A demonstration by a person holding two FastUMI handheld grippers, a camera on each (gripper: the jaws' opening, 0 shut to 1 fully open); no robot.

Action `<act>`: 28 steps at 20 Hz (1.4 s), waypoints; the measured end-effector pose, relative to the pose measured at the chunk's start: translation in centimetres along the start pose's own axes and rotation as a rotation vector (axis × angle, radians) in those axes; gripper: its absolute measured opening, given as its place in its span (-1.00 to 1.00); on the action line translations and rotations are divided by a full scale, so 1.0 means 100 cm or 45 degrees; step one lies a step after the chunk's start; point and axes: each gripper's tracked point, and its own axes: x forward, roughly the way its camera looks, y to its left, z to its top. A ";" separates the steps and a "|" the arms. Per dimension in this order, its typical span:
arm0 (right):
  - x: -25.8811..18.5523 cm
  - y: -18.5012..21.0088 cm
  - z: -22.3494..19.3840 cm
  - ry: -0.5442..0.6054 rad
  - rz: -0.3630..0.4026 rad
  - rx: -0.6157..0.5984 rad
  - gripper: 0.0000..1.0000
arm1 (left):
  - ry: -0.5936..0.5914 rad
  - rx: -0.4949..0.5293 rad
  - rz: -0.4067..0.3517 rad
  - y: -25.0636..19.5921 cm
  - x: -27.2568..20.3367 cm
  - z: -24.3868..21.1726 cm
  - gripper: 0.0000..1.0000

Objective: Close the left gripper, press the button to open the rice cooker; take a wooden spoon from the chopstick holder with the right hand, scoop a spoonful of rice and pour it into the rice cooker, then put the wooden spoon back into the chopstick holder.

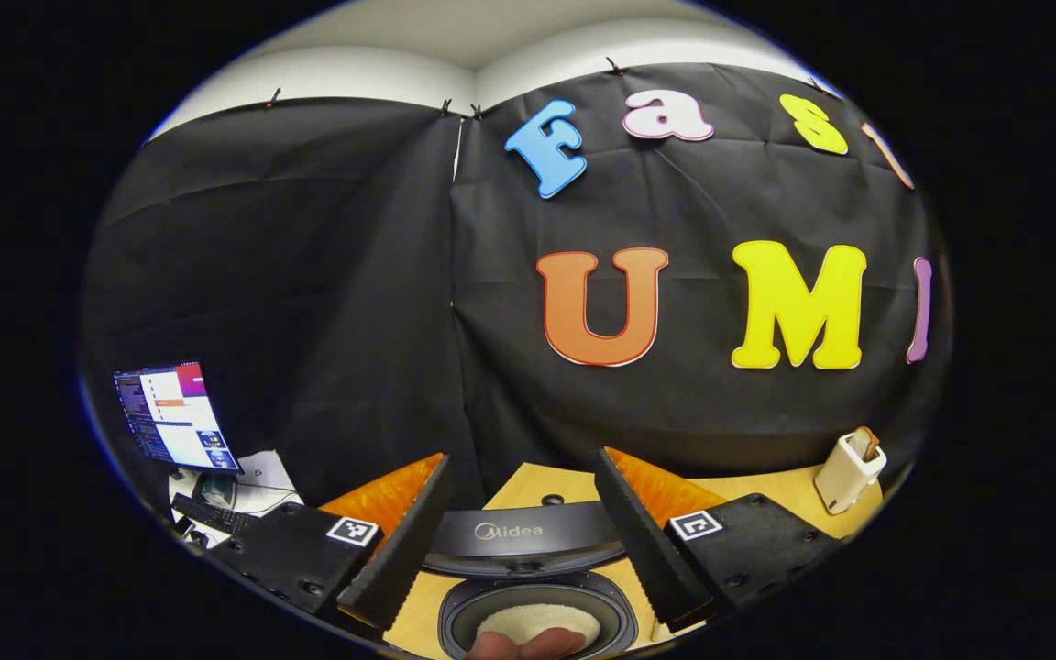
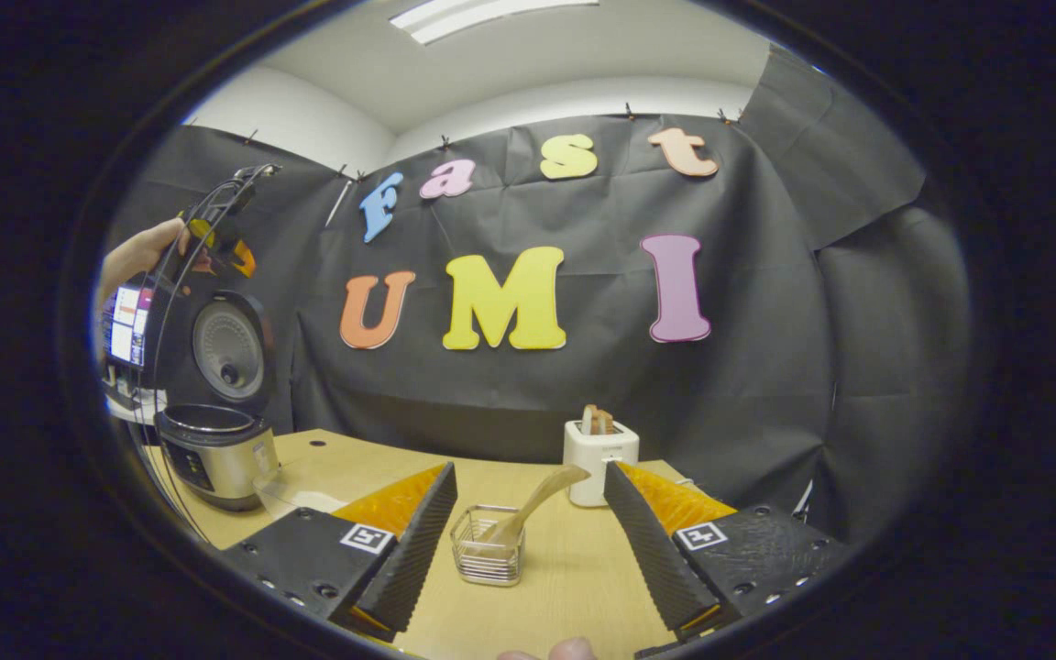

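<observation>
The right gripper stood spread and empty, the wire chopstick holder at 6 o'clock between its fingers, the wooden spoon leaning in it. A toaster stood behind. The rice cooker at 9 o'clock gaped, lid raised. The left gripper hung spread above the cooker's rice.

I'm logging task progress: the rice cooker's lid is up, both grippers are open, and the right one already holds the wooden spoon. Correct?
Not quite. In the right gripper view the wooden spoon sits in the chopstick holder, ahead of the open right gripper, which holds nothing. The rice cooker lid is up, and the left gripper is open.
</observation>
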 end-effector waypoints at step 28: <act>-0.029 0.058 -0.015 0.023 0.163 -0.006 0.90 | 0.124 -0.024 -0.062 -0.025 -0.098 -0.109 0.99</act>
